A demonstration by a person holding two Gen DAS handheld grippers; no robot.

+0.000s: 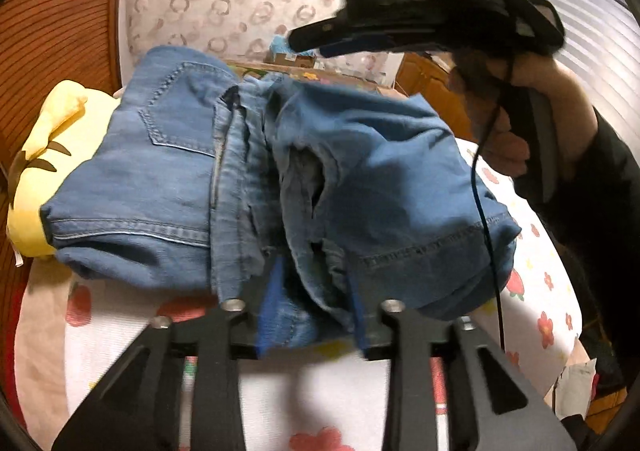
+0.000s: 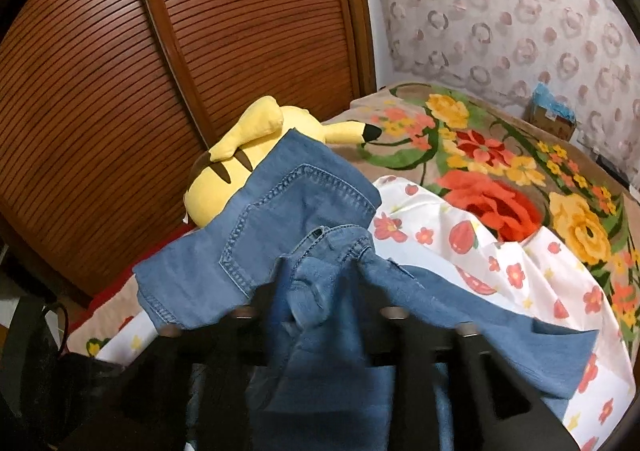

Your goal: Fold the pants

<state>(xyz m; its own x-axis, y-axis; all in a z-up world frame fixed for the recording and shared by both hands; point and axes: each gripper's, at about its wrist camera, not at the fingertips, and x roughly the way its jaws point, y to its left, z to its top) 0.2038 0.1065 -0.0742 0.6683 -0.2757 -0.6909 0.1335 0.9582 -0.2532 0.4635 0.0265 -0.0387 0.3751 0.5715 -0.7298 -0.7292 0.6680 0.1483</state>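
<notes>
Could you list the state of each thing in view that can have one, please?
jeans: folded into a bundle, lying on the bed sheet.
left gripper: open, denim between its fingers.
right gripper: open, denim between its fingers.
yellow plush toy: lying behind the jeans, partly covered.

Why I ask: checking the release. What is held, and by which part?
Nothing, it seems. The jeans lie loose between the left gripper's parted fingers; the right gripper hangs clear above them.
</notes>
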